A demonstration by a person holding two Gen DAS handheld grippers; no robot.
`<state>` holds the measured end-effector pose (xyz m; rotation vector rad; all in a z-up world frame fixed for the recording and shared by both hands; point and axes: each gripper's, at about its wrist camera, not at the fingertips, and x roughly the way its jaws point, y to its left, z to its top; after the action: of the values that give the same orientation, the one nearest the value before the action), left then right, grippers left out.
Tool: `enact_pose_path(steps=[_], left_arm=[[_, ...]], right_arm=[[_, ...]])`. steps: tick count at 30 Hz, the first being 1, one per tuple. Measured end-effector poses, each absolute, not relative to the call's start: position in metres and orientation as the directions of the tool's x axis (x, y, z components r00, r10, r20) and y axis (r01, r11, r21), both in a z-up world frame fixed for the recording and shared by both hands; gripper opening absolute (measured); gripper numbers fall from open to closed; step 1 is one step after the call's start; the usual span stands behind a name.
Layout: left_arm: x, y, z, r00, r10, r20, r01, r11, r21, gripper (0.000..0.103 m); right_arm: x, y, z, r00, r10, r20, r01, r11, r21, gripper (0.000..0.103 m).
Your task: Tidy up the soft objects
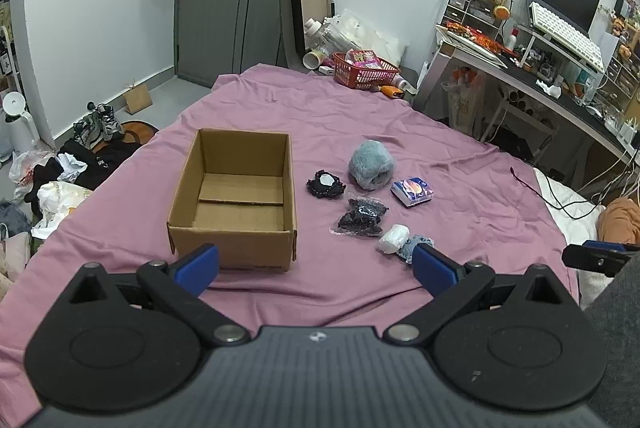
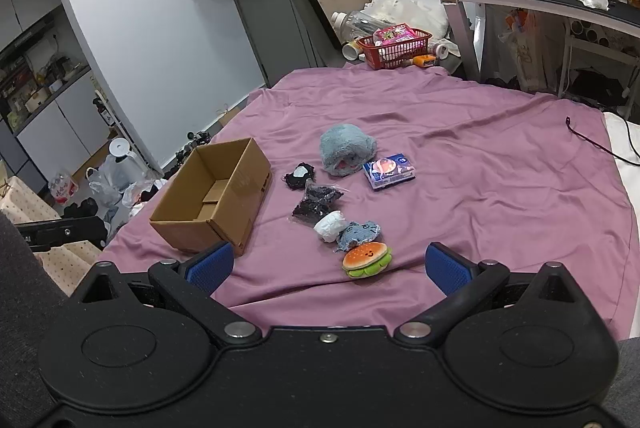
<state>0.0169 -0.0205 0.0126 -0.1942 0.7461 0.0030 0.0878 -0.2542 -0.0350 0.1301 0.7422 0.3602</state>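
From the left wrist view, the left gripper (image 1: 316, 266) hangs with its jaws spread wide and empty above the purple bedsheet (image 1: 460, 163), just short of one empty cardboard box (image 1: 236, 205); right of that box lie six soft things: one grey-blue plush (image 1: 370, 164), one black lace piece (image 1: 326, 184), one bagged black bundle (image 1: 362, 216), one tissue pack (image 1: 412, 191), one white roll (image 1: 394, 239) and one grey-blue pouch (image 1: 414, 246). From the right wrist view, the right gripper (image 2: 328, 266) is likewise wide apart and empty, and a seventh item, one burger plush (image 2: 366, 260), lies right of the box, nearest the jaws.
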Motion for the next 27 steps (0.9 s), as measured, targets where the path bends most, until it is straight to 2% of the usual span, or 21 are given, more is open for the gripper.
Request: enact_pose_path(steps=[13,18,27], left_arm=[[0.031,-0.01,-0.003,0.743,-0.054,-0.667,-0.061,0.987,-0.148,0.102],[0.039,-0.012,-0.012,0.766,-0.03,-0.642,-0.026,0.997,-0.077,0.102],[0.07,-0.004,-0.033,0.75,-0.104,-0.653,0.019,0.991,-0.136,0.1]], right_arm=[[0.1,-0.25,-0.046,0.66,0.368,-0.655,-0.286,0.929,0.234,0.103],[0.111,-0.248,-0.057,0.659,0.381,-0.649,-0.289,0.924,0.249,0.103],[0.138,-0.249,-0.077,0.649,0.382,-0.657,-0.248,0.924,0.292,0.101]])
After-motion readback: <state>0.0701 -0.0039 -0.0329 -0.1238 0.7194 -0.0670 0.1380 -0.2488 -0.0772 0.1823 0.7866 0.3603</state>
